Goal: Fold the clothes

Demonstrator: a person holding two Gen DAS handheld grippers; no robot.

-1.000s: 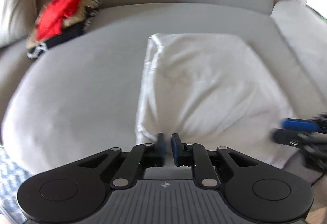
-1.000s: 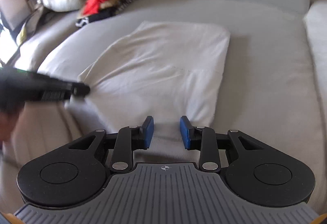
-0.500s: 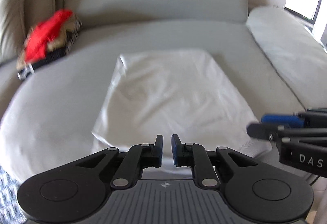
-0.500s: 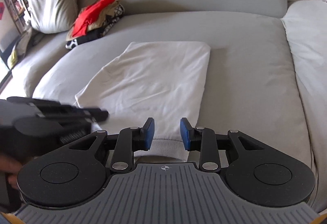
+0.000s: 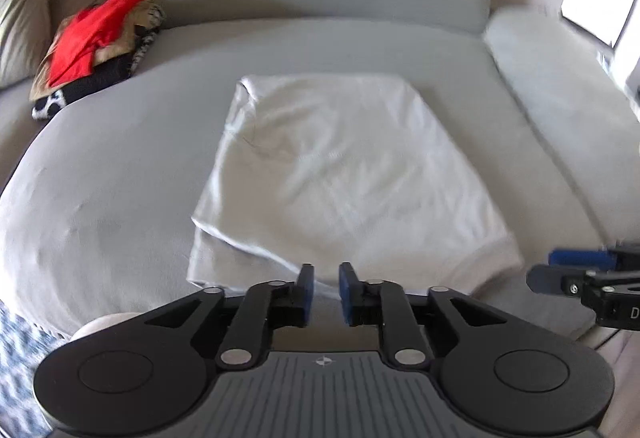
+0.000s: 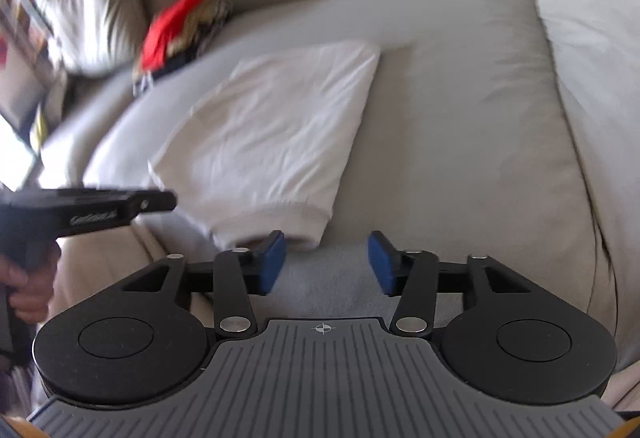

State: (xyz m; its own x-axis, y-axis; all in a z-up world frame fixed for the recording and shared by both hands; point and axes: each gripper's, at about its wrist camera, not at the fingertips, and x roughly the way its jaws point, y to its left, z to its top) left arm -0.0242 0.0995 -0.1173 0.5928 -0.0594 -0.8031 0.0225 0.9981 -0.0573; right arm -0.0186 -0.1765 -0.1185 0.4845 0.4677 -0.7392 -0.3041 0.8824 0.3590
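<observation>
A white folded garment lies flat on the grey sofa seat. My left gripper hovers over its near edge, jaws opening with a narrow gap and nothing between them. My right gripper is at the garment's ribbed near corner, jaws opening wide over bare seat, the cloth just beside its left finger. Each gripper shows in the other's view: the right gripper at the right edge, the left gripper at the left, held by a hand.
A pile of clothes with a red piece on top sits at the seat's back left. A beige cushion stands behind it. Another seat cushion adjoins on the right. A blue patterned rug shows at bottom left.
Both grippers have drawn back from the garment's near edge and their jaws have widened, the right much more. The right view has tilted. The garment stays flat on the seat.
</observation>
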